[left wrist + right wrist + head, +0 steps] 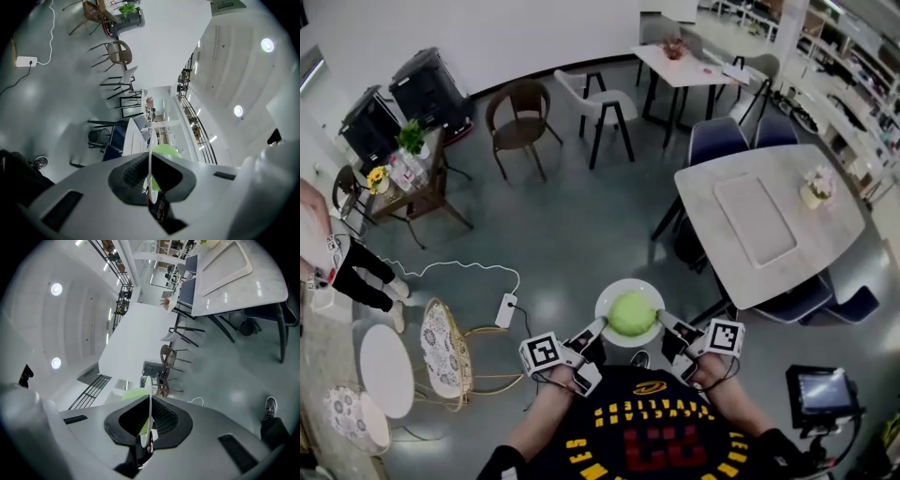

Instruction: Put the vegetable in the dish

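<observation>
A round green vegetable (631,313), a cabbage by its look, lies on a white dish (610,298) held in the air in front of the person. My left gripper (596,329) is shut on the dish's left rim and my right gripper (663,323) is shut on its right rim. In the left gripper view the dish (149,161) shows edge-on between the jaws, with the vegetable (167,151) behind it. The right gripper view likewise has the dish's rim (148,401) clamped between the jaws and the vegetable (133,395) beside it.
A white table (769,220) with a tray and a small vase stands to the right, with blue chairs (715,139) around it. At the left are a wire chair (442,352), a round stool (386,369) and a power strip (505,310) on the grey floor.
</observation>
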The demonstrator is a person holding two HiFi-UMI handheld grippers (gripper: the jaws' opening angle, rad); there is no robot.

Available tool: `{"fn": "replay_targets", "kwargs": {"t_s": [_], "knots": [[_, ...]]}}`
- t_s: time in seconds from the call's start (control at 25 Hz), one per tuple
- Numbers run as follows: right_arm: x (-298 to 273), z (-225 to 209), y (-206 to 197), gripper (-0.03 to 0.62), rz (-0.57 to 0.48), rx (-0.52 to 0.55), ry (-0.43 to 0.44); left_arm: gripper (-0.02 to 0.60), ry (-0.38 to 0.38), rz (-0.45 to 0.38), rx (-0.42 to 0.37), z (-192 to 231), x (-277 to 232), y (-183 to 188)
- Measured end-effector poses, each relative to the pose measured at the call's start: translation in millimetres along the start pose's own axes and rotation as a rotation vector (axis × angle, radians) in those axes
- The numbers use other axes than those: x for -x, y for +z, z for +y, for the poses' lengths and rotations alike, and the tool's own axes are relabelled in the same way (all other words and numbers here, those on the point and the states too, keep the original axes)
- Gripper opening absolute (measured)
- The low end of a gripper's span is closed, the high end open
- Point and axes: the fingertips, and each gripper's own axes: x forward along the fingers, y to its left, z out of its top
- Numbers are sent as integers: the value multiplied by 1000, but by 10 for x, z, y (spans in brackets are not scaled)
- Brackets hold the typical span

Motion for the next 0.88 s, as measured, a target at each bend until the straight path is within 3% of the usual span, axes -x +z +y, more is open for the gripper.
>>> {"fn": "replay_targets", "kwargs": {"t_s": [0.56, 0.88], "knots": [[229, -407, 865, 21, -178, -96, -53, 15, 28, 200, 23, 54, -1162, 81], [-163, -442, 1564, 21, -279, -137, -108, 15, 28, 308, 32, 3, -1892, 724]]}}
